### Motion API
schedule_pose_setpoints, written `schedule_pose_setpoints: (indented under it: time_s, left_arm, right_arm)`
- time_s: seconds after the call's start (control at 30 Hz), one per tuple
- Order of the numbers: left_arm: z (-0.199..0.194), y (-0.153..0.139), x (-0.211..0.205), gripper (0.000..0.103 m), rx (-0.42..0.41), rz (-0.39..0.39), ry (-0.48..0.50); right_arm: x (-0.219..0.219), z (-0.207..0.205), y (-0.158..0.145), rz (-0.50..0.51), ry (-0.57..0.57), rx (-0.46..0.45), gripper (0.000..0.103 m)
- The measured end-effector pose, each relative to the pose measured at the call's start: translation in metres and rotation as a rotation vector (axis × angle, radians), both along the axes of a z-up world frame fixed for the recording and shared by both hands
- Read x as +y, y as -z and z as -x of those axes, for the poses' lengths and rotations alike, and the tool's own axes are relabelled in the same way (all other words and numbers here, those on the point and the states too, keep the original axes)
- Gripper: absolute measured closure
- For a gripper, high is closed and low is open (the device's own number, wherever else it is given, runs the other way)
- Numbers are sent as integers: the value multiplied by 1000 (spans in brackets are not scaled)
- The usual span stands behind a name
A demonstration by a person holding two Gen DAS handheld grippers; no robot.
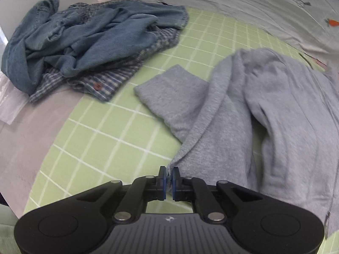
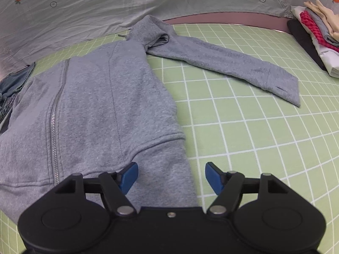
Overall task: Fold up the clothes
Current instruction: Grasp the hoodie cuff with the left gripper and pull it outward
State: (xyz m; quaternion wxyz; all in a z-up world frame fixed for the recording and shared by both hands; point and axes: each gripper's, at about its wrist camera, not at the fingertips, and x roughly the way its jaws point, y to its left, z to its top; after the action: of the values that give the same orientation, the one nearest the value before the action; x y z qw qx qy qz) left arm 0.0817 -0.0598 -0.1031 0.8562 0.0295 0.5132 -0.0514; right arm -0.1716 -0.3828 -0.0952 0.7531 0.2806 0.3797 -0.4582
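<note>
A grey zip hoodie [image 1: 264, 110] lies on the green checked mat [image 1: 101, 131]. My left gripper [image 1: 168, 172] is shut on the hoodie's bottom hem corner. In the right wrist view the hoodie [image 2: 95, 110] lies front up with its zipper [image 2: 54, 114] showing and one sleeve [image 2: 228, 65] stretched out to the right. My right gripper [image 2: 171, 174] is open, its jaws astride the hoodie's lower right hem, with the left pad over the fabric and the right pad over the mat [image 2: 264, 137].
A heap of blue denim and striped clothes [image 1: 84, 42] lies at the mat's far left. A stack of folded clothes [image 2: 317, 36] sits at the far right. A pale printed sheet [image 2: 84, 4] lies behind the mat.
</note>
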Motion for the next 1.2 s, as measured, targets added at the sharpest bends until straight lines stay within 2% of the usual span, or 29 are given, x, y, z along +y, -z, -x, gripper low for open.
schedule_pose_setpoints:
  time_s: [0.1, 0.2, 0.27, 0.33, 0.37, 0.4, 0.43, 0.5, 0.53, 0.6, 0.73, 1.03, 1.2]
  left_arm:
    - [-17, -4, 17, 99, -30, -3, -46]
    - [-38, -13, 41, 100, -108, -40, -124]
    - [-49, -22, 56, 99, -158, -2, -151]
    - [-56, -31, 64, 93, -190, 28, -165]
    - [-57, -34, 65, 86, -203, 30, -173]
    - [-54, -37, 64, 71, -221, 48, -175]
    - [-49, -41, 63, 62, -241, 70, -175]
    - [-38, -48, 60, 17, -287, 129, -180]
    - [-33, -50, 56, 12, -299, 149, -175]
    - [-24, -54, 47, 10, -314, 178, -160]
    - [-7, -53, 19, 9, -294, 130, -82]
    - [47, -28, -34, 8, -127, 266, 117]
    - [58, -12, -66, 9, -74, 296, 194]
  right_arm:
    - [1, -5, 4, -8, 32, 6, 32]
    - [3, -11, 7, -10, 55, 23, 32]
    - [4, -14, 8, -8, 61, 33, 31]
    - [4, -16, 8, -4, 62, 42, 27]
    - [5, -17, 8, -2, 63, 46, 24]
    - [5, -18, 8, 2, 63, 52, 23]
    - [5, -18, 8, 7, 62, 59, 22]
    - [6, -17, 8, 7, 65, 70, 21]
    - [7, -16, 7, 7, 62, 74, 21]
    - [9, -14, 6, 8, 51, 78, 21]
    - [12, -11, 6, 6, 18, 87, 21]
    - [-4, -6, 4, 16, -41, 66, 19]
    - [-19, -7, 4, -1, -63, 8, 17]
